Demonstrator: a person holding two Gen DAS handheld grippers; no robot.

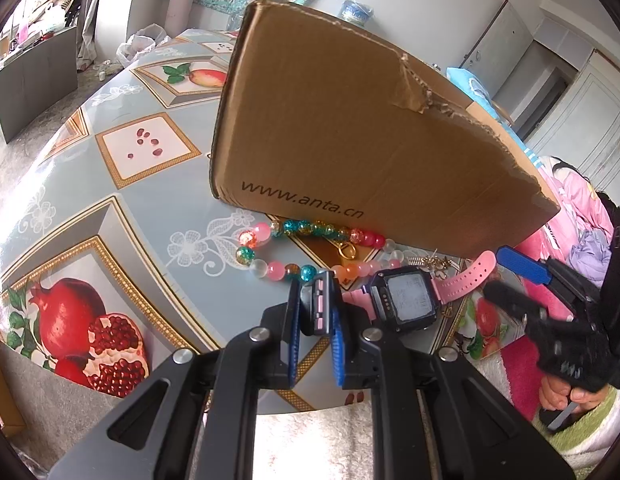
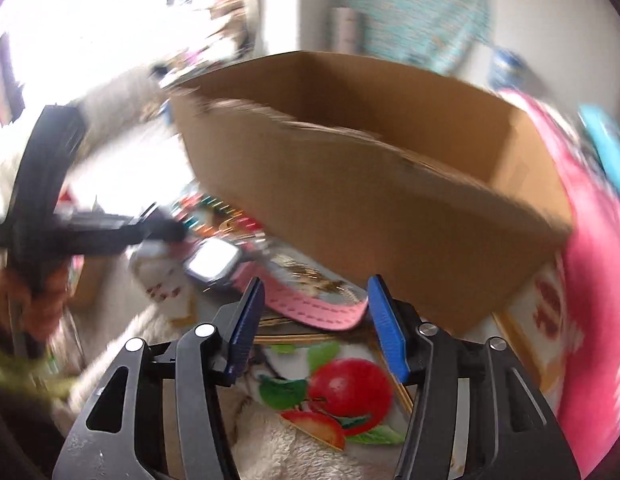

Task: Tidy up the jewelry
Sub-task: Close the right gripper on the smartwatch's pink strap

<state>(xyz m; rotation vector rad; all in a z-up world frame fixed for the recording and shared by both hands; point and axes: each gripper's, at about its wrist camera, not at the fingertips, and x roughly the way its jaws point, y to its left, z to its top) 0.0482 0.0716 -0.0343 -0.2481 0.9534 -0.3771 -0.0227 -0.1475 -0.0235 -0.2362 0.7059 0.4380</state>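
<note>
1. Nearest the left wrist camera, the left gripper [image 1: 316, 312] has its two blue-padded fingers pinching the black-and-pink strap end of a watch [image 1: 404, 300], held on edge between the pads
2. Just right of those fingers lies the watch's dark square face, with the other pink strap [image 1: 476, 274] running off to the right across the table [image 1: 122, 204]
3. Just beyond the watch, a string of large beads [image 1: 310, 232] in pink, teal, orange and clear forms a loop on the table, and a small gold ring [image 1: 347, 251] sits inside it
4. Farther back stands an open cardboard box [image 1: 350, 120] with a torn top edge and a printed web address; its near bottom edge touches the far side of the bead loop
5. Small gold pieces [image 1: 434, 263], too fine to identify, lie by the box's near right corner
6. At far right, the right gripper [image 1: 510, 276] is held by a hand [image 1: 566, 398] in a fluffy sleeve
7. From the blurred right wrist camera, that right gripper [image 2: 316, 320] has its fingers spread apart, gripping nothing; the pink strap [image 2: 310, 308] lies on the table just beyond the tips
8. The table covering is pale blue with framed fruit pictures, including pomegranates [image 1: 82, 328] at near left
</note>
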